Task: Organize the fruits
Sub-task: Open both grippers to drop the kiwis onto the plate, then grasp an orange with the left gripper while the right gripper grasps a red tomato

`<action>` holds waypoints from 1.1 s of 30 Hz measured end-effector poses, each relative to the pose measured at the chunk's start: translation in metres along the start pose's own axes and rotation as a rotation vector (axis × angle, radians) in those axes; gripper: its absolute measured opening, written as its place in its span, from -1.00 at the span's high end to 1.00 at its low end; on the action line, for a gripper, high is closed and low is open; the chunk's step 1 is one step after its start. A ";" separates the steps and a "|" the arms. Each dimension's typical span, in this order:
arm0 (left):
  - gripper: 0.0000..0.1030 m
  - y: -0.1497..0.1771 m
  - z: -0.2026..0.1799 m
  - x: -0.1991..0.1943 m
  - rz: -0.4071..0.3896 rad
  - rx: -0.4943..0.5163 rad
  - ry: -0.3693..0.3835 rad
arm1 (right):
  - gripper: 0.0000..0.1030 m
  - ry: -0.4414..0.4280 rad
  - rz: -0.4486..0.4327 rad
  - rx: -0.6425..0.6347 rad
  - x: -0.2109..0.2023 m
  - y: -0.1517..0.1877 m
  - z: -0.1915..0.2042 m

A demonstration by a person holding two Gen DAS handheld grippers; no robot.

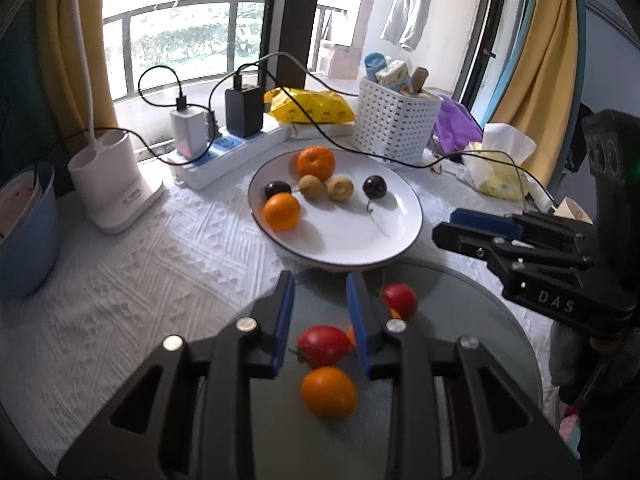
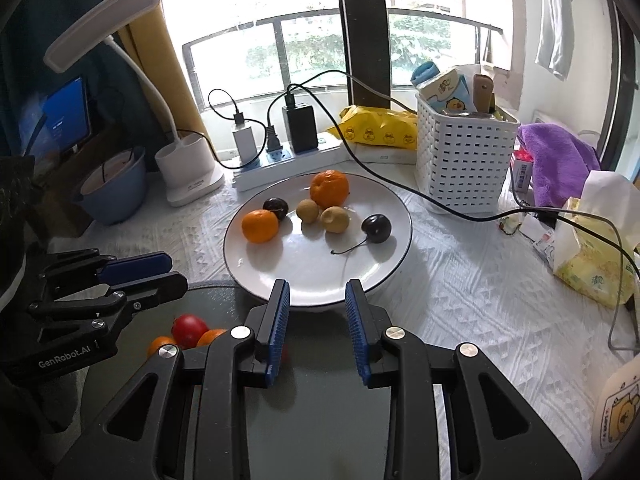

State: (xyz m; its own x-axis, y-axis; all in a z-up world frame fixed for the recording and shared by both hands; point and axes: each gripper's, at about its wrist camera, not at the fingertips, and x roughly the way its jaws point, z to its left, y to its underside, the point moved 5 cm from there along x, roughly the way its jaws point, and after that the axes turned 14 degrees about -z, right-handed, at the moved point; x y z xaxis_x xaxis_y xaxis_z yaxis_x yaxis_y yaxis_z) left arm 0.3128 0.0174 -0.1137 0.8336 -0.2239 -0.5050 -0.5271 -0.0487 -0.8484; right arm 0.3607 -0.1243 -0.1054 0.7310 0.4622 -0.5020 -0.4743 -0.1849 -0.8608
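Observation:
A white plate (image 1: 360, 240) (image 2: 280, 272) carries two oranges (image 1: 315, 163) (image 2: 329, 189), two dark cherries (image 1: 374, 187) (image 2: 376, 228) and two brown longans (image 1: 340, 188) (image 2: 335, 219). In front of it, a dark round plate (image 1: 460, 340) (image 2: 320, 408) has red tomatoes (image 1: 324, 345) (image 2: 189, 330) and small oranges (image 1: 329, 392) (image 2: 212, 336) on it. My left gripper (image 1: 320, 316) (image 2: 170, 270) hovers shut over these fruits with nothing between its pads. My right gripper (image 2: 316, 308) (image 1: 440, 230) is shut and empty too, over the dark plate's near side by the white plate's rim.
A power strip (image 2: 288, 162) with chargers and trailing black cables (image 2: 420, 196) runs behind the white plate. A white basket (image 2: 464, 160), yellow bag (image 2: 376, 128), purple cloth (image 2: 560, 160) and tissue pack (image 2: 596, 256) stand right. A lamp base (image 1: 108, 184) and blue bowl (image 1: 24, 232) stand left.

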 end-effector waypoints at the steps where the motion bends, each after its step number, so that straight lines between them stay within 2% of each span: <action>1: 0.44 0.002 0.000 -0.002 0.001 -0.002 0.000 | 0.40 -0.001 0.002 -0.001 -0.001 0.001 0.001; 10: 0.41 0.023 0.003 -0.015 0.022 -0.030 -0.002 | 0.40 -0.010 0.021 -0.005 -0.004 0.012 0.013; 14: 0.30 0.034 0.002 -0.019 0.037 -0.039 0.003 | 0.40 -0.013 0.031 -0.004 -0.005 0.018 0.017; 33: 0.26 0.060 -0.006 -0.019 0.086 -0.030 -0.004 | 0.40 -0.021 0.070 0.012 -0.006 0.041 0.023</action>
State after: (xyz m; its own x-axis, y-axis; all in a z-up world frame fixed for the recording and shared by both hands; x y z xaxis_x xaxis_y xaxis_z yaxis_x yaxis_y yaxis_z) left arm 0.2650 0.0132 -0.1540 0.7854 -0.2246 -0.5769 -0.6018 -0.0586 -0.7965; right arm 0.3255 -0.1150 -0.1360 0.6852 0.4667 -0.5592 -0.5302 -0.2068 -0.8223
